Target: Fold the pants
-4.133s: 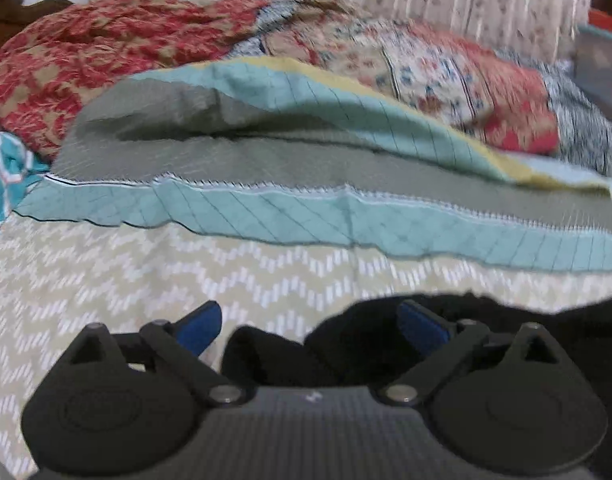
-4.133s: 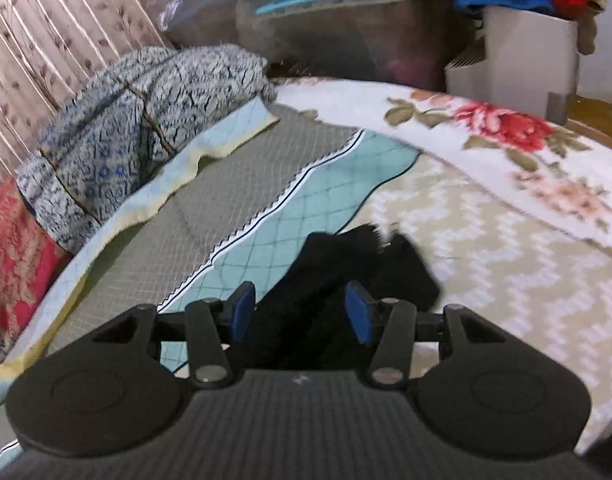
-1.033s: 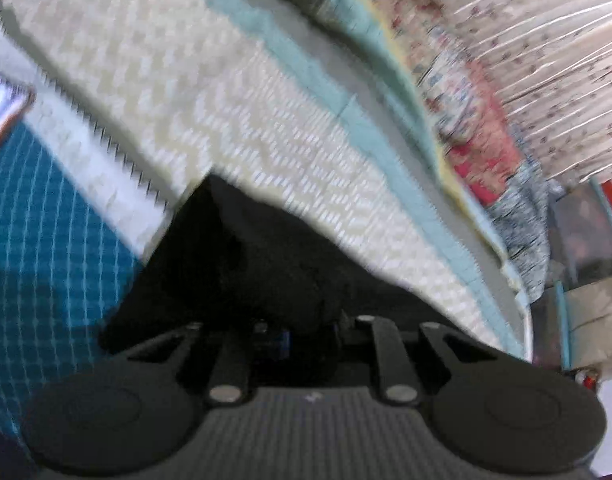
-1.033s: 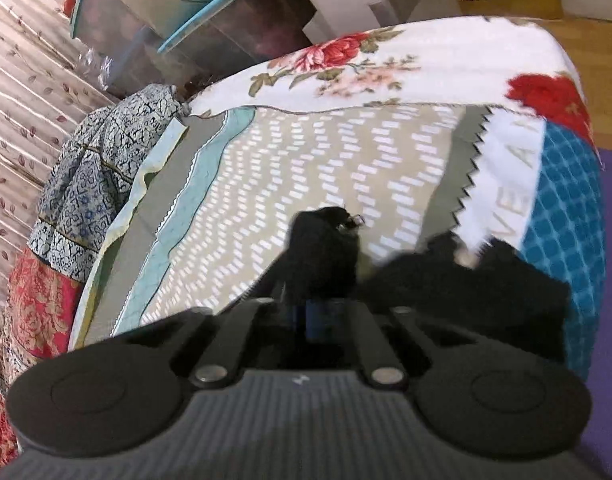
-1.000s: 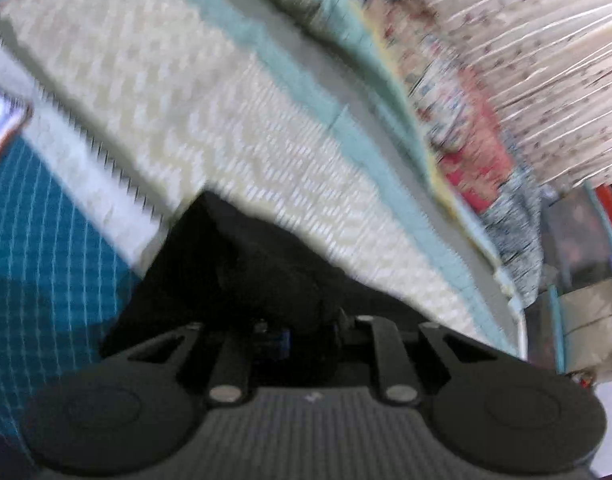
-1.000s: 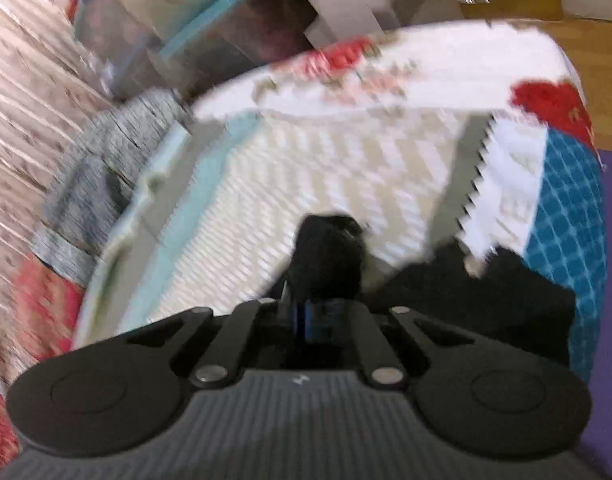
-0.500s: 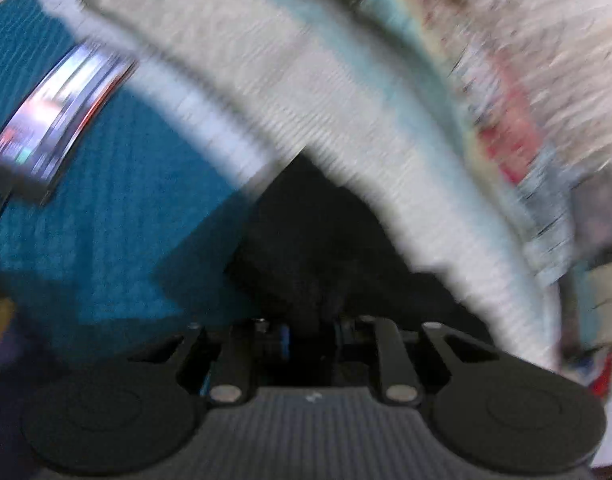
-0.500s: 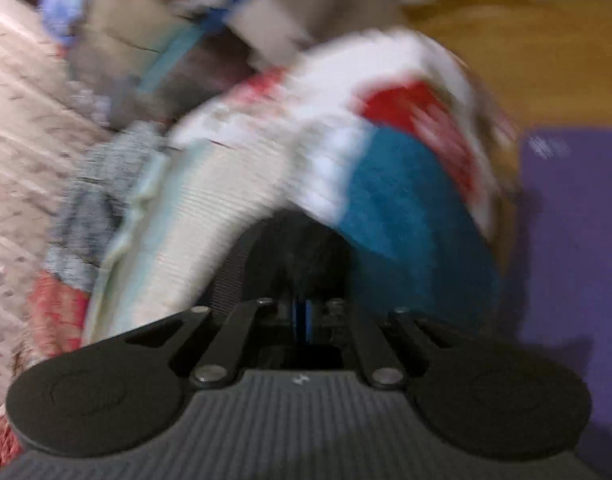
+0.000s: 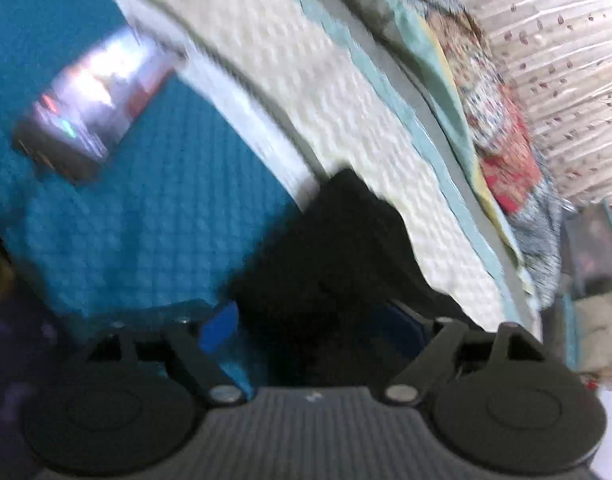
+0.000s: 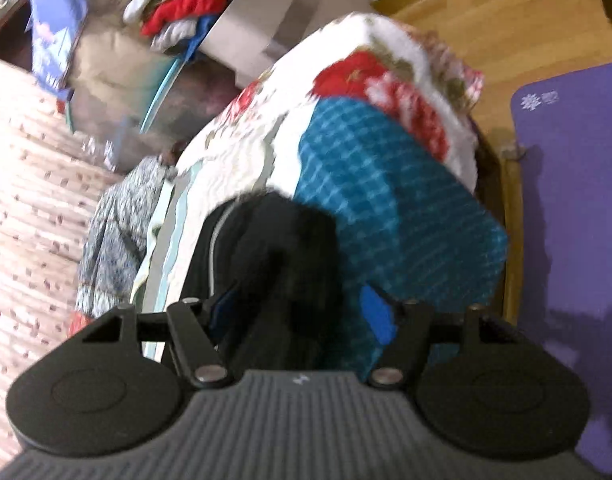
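The black pants (image 9: 338,264) lie bunched at the front edge of the quilt-covered bed (image 9: 306,92). My left gripper (image 9: 312,326) is open, its blue fingers (image 9: 215,330) spread with black cloth loose between them. In the right wrist view the pants (image 10: 273,256) show a grey stripe. My right gripper (image 10: 301,314) is open too, its blue pads (image 10: 376,318) apart on either side of the cloth. Both views are motion-blurred.
A phone (image 9: 93,104) lies on the teal quilt patch at the left. Pillows (image 9: 502,152) and a curtain (image 9: 554,60) stand behind. The right wrist view shows the bed's corner, a wooden floor (image 10: 518,12), a purple mat (image 10: 574,208) and stacked clothes (image 10: 185,0).
Both grippers were shut on the pants half a second ago and have opened, releasing the cloth at the bed's front edge. Both cameras have swung toward that edge.
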Demonstrator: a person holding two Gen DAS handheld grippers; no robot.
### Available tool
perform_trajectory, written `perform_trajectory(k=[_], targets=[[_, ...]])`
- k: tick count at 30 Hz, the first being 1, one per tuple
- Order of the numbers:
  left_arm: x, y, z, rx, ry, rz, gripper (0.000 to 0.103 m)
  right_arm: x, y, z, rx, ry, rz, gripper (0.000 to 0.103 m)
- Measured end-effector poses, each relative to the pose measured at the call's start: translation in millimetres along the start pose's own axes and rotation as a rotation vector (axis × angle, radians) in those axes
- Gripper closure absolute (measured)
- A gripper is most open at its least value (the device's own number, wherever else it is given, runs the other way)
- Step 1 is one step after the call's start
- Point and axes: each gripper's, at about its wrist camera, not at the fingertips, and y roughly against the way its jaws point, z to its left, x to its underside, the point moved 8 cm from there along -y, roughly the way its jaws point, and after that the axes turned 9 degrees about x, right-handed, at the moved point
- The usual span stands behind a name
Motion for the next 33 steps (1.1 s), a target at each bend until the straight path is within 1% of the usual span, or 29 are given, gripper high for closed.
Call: perform_trajectory(k=[2,3,4,5,8,9,10,11,12,13,14,15,16,17,19,21,24,26,27,30,33], targets=[[14,-18,0,0.03,0.019,0.05,0.012,9,-3,4,-0.005,0.012,0.017,0.034],[22,-29,0,0.034,0.023,0.075,0.008,13,-5,3,-0.003,0.016,0.026,0.034],[27,-37,-1,0.029,0.015,0.082,0.006,15,-8,3,0.003,0.016,0.032,0.034],[29,-42,-1,0.024,-0.002,0.072,0.001,15,-10,3,0.006,0.012,0.036,0.034],[27,-53,-8,0.002,-0.007,0.026,0.001,13,-16,8,-0.01,0.011,0.036,0.034],[25,-55,-13,0.007,-0.014,0.004,0.003,13,-19,13,-0.014,0.022,0.035,0.034],[20,-55,-16,0.006,-0.026,-0.025,0.011,10,-20,16,-0.017,0.038,0.033,0.037],[16,-54,-18,-0.012,-0.037,-0.049,0.039,10,-19,22,-0.016,0.058,0.022,0.045],[11,-53,-20,-0.027,-0.051,-0.064,0.066,9,-20,27,0.0,0.087,0.009,0.049],[7,-55,-21,-0.023,-0.051,-0.061,0.073,7,-23,30,0.019,0.112,0.003,0.055],[5,-57,-22,-0.003,-0.033,-0.053,0.087,6,-26,33,0.038,0.131,0.003,0.067],[1,-59,-21,0.008,-0.003,-0.048,0.088,3,-27,35,0.044,0.135,0.006,0.076],[-4,-59,-23,0.014,0.01,-0.045,0.089,-1,-26,36,0.032,0.117,0.015,0.089],[-10,-57,-27,0.028,0.011,-0.045,0.089,-5,-22,42,0.012,0.099,0.013,0.091],[-26,-52,-45,0.079,-0.002,-0.059,0.09,-11,-8,63,-0.018,0.146,-0.017,0.091],[-42,-48,-64,0.121,-0.025,-0.076,0.09,-14,5,95,-0.052,0.219,-0.049,0.091],[-73,-45,-94,0.157,-0.063,-0.1,0.09,-18,6,148,-0.109,0.264,-0.051,0.091],[-94,-38,-112,0.188,-0.077,-0.118,0.09,-22,3,180,-0.146,0.256,-0.049,0.091],[-105,-34,-125,0.204,-0.099,-0.135,0.09,-24,3,199,-0.174,0.256,-0.054,0.091],[-129,-12,-158,0.26,-0.162,-0.215,0.09,-25,3,237,-0.237,0.251,-0.069,0.092],[-137,8,-164,0.286,-0.193,-0.276,0.09,-20,8,249,-0.308,0.231,-0.069,0.091]])
